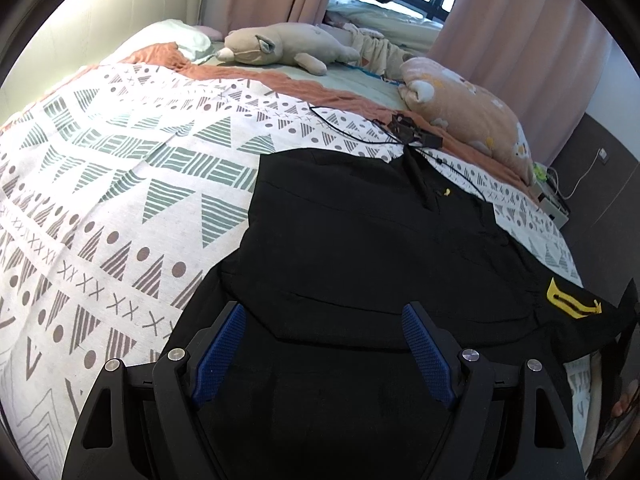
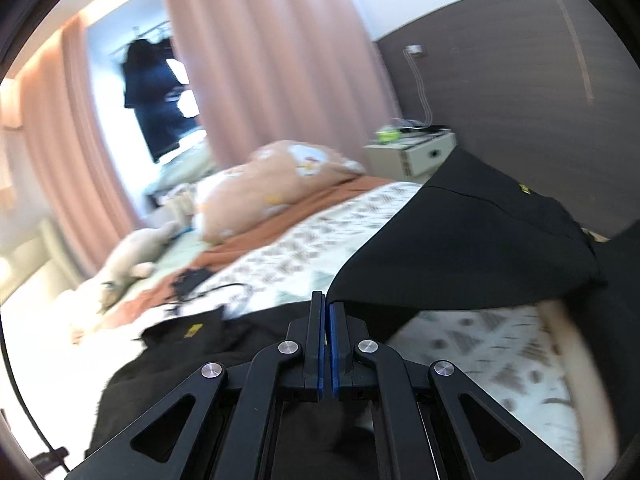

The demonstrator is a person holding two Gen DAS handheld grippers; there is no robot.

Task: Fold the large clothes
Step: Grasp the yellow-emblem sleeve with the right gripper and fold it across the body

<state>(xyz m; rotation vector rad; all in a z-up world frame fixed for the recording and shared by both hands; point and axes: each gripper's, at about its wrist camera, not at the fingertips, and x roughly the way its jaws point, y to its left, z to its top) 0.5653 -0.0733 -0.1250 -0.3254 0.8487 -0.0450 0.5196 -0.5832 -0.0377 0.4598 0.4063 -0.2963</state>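
- A black garment (image 1: 360, 248) is spread on the patterned bedspread (image 1: 120, 200), with a yellow printed mark near its right edge; a stuffed animal (image 1: 280, 46) and a peach pillow (image 1: 460, 116) lie beyond it, well apart from the cloth.
- The left gripper (image 1: 324, 344) is held low over the near part of the garment, its blue pads spread wide, with nothing pinched between them.
- The right gripper (image 2: 329, 336) is seen with its pads pressed together on an edge of the black cloth, and a flap of the garment (image 2: 460, 248) is raised off the bed beside it.
- The step in hand is judged to be the first fold, one side being lifted across.
- Next, the lifted edge probably needs to be carried over and laid flat, while the near hem is pinned or gripped by the left pads.
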